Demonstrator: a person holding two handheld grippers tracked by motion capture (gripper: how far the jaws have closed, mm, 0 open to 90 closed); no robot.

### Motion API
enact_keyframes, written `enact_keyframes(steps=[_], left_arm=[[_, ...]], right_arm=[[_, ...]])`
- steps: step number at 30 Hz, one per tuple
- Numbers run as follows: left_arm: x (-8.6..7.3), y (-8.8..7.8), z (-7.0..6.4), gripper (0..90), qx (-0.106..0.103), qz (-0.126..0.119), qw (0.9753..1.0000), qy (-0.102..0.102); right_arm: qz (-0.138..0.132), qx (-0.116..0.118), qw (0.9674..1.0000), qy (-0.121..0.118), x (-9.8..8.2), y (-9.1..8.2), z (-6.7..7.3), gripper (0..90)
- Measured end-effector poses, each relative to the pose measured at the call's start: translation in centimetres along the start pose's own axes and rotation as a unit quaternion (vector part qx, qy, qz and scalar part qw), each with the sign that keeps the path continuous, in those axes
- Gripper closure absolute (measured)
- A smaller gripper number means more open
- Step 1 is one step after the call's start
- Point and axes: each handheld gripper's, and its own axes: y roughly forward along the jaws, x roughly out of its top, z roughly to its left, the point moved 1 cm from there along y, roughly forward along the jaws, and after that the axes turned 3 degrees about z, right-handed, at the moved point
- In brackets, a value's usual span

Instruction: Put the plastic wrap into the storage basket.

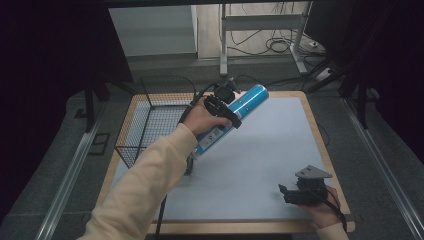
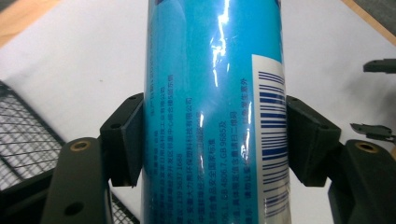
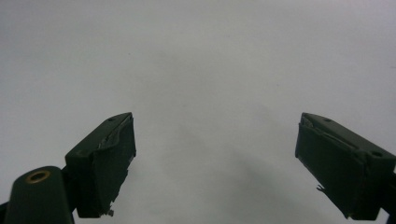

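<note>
The high view looks forward and down over the whole desk (image 1: 270, 150). The left gripper view sits very close behind a blue can (image 2: 215, 112), facing down at the desk and a basket (image 2: 23, 140) corner, both shared with the high view. The right gripper view faces bare desk from close up.

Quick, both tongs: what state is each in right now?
Left tongs: shut on the blue can, lifted off the table.
Right tongs: open, holding nothing, over the white table mat.
</note>
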Motion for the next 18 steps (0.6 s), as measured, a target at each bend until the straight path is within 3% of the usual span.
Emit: enact_keyframes(steps=[13,18], left_arm=[[0.9,-1.7,1.7,31.2,0.025,-0.006,0.9997,-0.001],[1.2,-2.2,2.5,31.3,0.033,-0.015,0.9993,-0.013]], right_arm=[[0.002,0.001,1.0,-0.003,0.0,0.0,0.0,12.5],[0.001,0.001,1.0,-0.002,0.0,0.1,0.0,12.4]])
